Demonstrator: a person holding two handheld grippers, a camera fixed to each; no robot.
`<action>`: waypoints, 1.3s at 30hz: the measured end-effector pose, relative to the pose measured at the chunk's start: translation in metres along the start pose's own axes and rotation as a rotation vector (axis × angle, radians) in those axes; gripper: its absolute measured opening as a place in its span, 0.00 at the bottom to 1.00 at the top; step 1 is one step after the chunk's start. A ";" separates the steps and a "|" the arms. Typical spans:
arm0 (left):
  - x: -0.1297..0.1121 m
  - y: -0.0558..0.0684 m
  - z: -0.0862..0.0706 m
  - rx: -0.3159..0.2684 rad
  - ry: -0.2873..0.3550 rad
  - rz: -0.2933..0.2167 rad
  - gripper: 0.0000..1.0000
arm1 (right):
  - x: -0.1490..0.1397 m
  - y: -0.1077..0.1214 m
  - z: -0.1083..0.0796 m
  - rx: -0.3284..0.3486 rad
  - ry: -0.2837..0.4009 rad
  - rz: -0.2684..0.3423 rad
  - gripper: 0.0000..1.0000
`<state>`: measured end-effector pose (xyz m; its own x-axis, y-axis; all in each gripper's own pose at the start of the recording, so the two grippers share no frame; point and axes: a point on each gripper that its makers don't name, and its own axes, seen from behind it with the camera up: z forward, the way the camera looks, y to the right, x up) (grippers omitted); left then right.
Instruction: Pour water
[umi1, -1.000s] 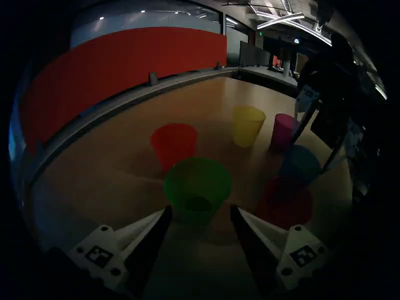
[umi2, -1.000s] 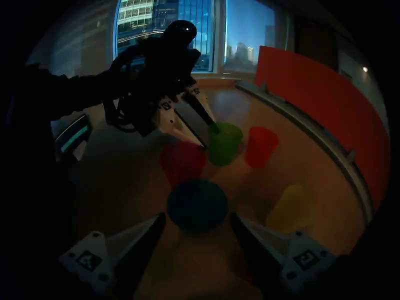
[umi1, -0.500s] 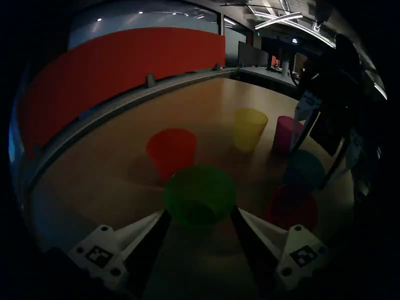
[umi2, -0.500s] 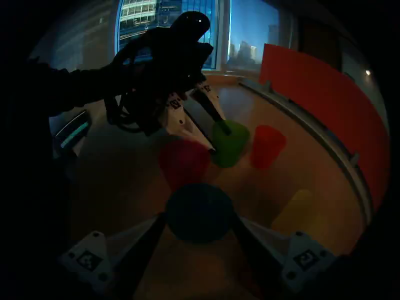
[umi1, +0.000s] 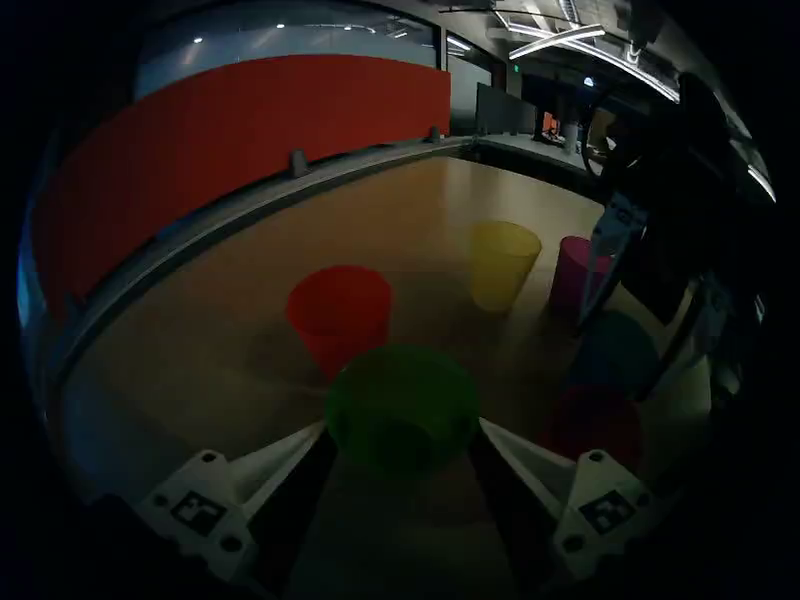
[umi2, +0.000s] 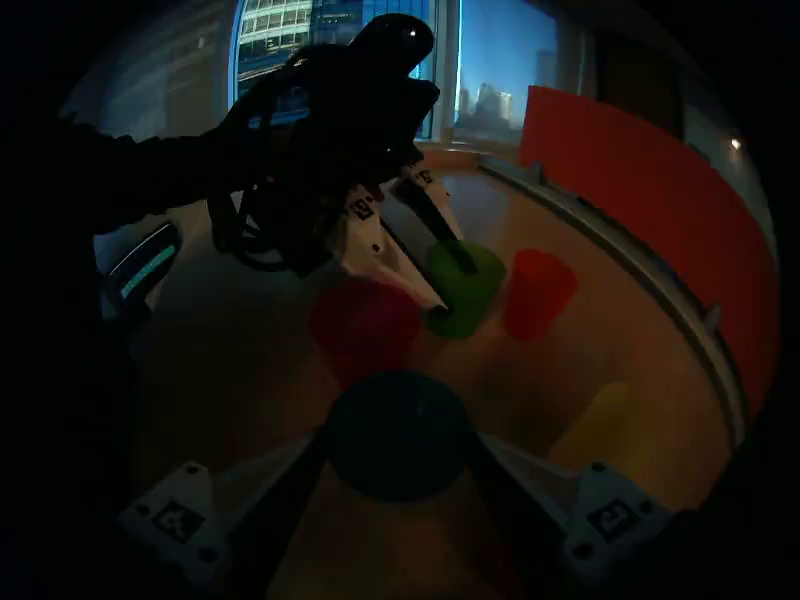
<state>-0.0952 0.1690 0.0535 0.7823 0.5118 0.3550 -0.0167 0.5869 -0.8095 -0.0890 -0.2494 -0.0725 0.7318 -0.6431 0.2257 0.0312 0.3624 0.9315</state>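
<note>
Pouring has not begun, by the look of it: every cup stands upright on the wooden table (umi1: 250, 330), none is lifted or tipped, and it is too dark to tell whether any of them holds water; gripping, lifting and tipping are all left to do; the left gripper (umi1: 400, 428) has its jaws spread wide with the green cup (umi1: 400, 400) between them, the fingertips level with its walls, though I cannot tell whether they press on it; the right gripper (umi2: 396, 440) is likewise spread wide around the teal cup (umi2: 400, 420), which sits near the table's edge beside a dark red cup (umi2: 365, 325); a firm hold on either is not evident
</note>
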 end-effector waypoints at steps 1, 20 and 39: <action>0.000 0.000 0.001 0.003 -0.001 0.002 0.86 | 0.000 0.000 0.000 0.000 -0.001 0.000 0.98; -0.002 0.000 0.002 0.009 -0.009 0.024 0.83 | -0.002 0.003 0.006 -0.008 0.012 0.002 0.95; 0.017 0.002 -0.023 0.030 0.051 0.032 0.82 | 0.010 0.001 -0.010 -0.038 0.066 0.012 0.92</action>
<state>-0.0675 0.1649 0.0470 0.8118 0.4985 0.3041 -0.0606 0.5898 -0.8052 -0.0744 -0.2484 -0.0719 0.7757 -0.5928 0.2164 0.0470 0.3962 0.9170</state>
